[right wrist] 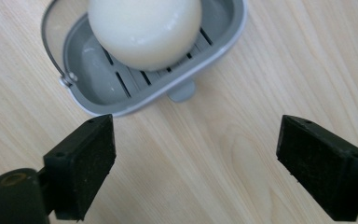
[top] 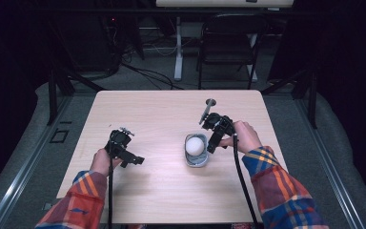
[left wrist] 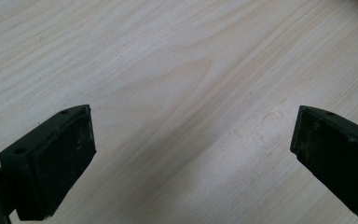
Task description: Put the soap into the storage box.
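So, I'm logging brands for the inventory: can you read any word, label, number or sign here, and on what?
None can be read. The white soap, the grey soap dish, the table and both grippers' black pads bear no legible print in any view.

Looked down from overhead onto the table [top: 171,186]; rode close above its wood, perhaps sharing the soap dish [right wrist: 121,93].
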Available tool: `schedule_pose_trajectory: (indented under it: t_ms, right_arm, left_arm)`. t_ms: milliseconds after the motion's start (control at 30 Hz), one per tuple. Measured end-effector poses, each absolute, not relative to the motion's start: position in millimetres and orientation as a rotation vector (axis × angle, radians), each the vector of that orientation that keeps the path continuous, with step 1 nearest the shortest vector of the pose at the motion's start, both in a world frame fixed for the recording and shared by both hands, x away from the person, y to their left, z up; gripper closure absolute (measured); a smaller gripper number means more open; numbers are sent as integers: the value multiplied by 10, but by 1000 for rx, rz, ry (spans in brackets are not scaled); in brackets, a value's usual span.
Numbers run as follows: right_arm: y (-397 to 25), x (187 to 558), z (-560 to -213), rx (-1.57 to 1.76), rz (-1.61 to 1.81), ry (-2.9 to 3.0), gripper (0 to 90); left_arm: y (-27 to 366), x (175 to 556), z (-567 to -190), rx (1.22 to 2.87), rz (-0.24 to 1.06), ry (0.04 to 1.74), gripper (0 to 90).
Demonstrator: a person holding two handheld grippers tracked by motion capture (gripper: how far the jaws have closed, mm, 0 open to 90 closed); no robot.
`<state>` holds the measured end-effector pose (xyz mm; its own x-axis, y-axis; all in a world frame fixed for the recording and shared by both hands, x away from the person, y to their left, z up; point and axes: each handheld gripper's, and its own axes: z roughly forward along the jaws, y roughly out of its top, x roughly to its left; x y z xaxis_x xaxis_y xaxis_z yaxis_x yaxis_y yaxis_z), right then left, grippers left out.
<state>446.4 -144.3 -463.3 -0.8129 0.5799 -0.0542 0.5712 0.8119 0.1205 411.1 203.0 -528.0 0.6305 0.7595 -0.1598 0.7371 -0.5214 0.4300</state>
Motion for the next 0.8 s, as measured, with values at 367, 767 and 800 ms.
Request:
schedule_pose_trajectory:
  t_ms: [367,767,800]
  right_arm:
    - [-1799,4342,-4642,993,161,2856,47]
    - [-2299,4201,-4747,1102,167,2794,43]
    - [-2336,4191,-4757,1111,173,2794,43]
  left_arm:
    - [2026,4112,-5283,2394,65,1177,0]
    - [2015,4108,-5283,2401,67,1170,0]
    - [2015,4108,-5283,2401,67,1170,0]
